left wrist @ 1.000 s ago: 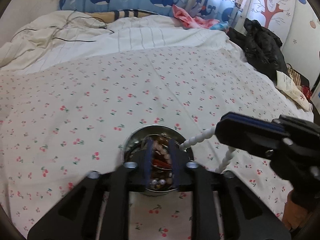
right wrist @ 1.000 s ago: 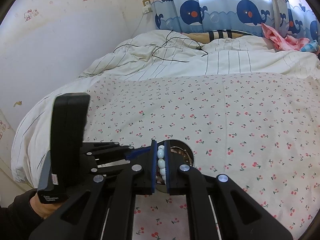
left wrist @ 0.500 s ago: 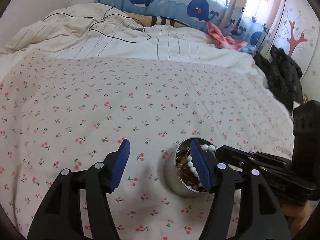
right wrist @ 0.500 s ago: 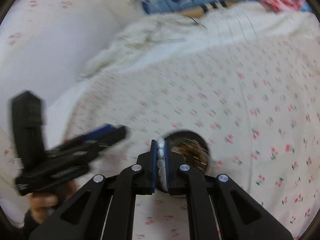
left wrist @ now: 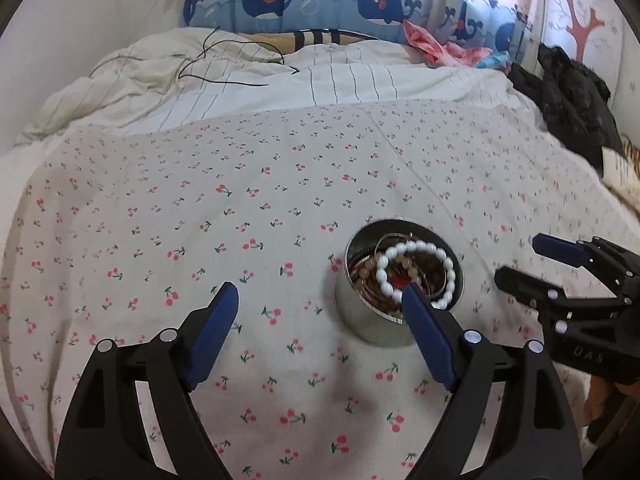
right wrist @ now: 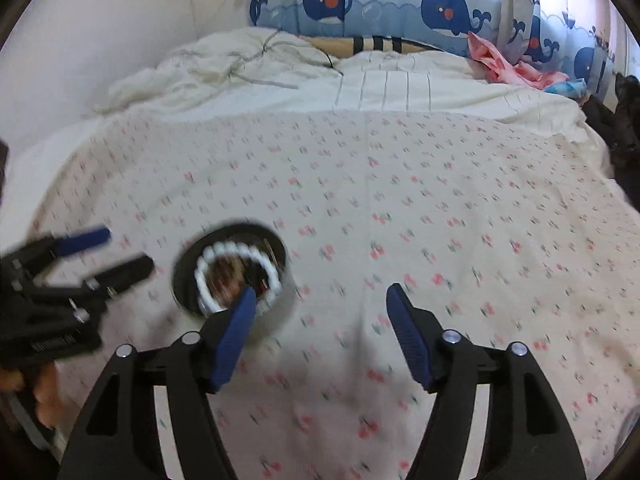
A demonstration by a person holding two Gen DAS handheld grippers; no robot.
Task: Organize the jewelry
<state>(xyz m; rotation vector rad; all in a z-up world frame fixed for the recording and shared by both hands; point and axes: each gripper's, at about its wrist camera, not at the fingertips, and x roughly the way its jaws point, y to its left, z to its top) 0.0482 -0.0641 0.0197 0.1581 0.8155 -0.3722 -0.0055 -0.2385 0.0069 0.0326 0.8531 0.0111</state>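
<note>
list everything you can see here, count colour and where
tin: one, silver, on the cherry sheet near the front
white bead bracelet: one, white, lying on top in the tin
other jewelry: several, brown and red, inside the tin
cherry-print sheet: one, white with red cherries, over the bed
striped duvet: one, cream, bunched at the far end
cable: one, black, on the duvet
whale curtain: one, blue, behind the bed
pink cloth: one, by the curtain
black clothing: one heap, bed's far right
left gripper: black, blue pads, open, empty
right gripper: same, open, empty
</note>
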